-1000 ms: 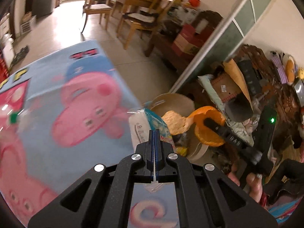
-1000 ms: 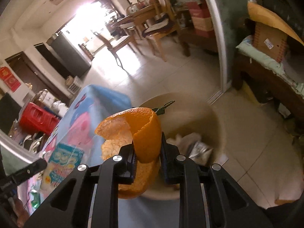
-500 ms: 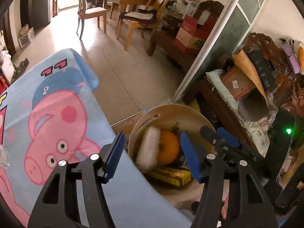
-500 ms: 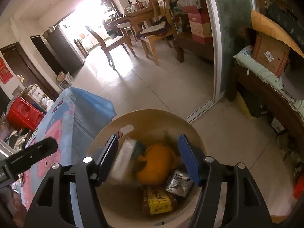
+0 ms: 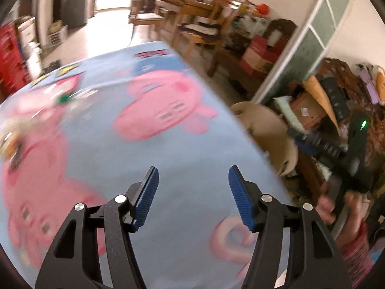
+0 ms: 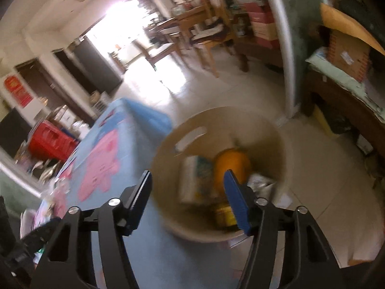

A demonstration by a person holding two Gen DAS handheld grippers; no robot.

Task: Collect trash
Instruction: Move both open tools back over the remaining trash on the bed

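Note:
A tan round trash bin stands on the floor beside the table. Inside it lie an orange peel, a white and blue tissue packet and a yellow box. My right gripper is open and empty, above the bin's near rim. My left gripper is open and empty over the blue cartoon-pig tablecloth. The bin's rim shows past the table edge in the left wrist view. Blurred small litter lies at the table's far left.
The right gripper body and the hand holding it are right of the table. A cluttered wooden bench stands right of the bin. Dining chairs and a table are at the back. A red crate sits left.
Both grippers opened and dropped the packet and the orange peel into the bin. The left gripper has since swung back over the table; the right has pulled back a little.

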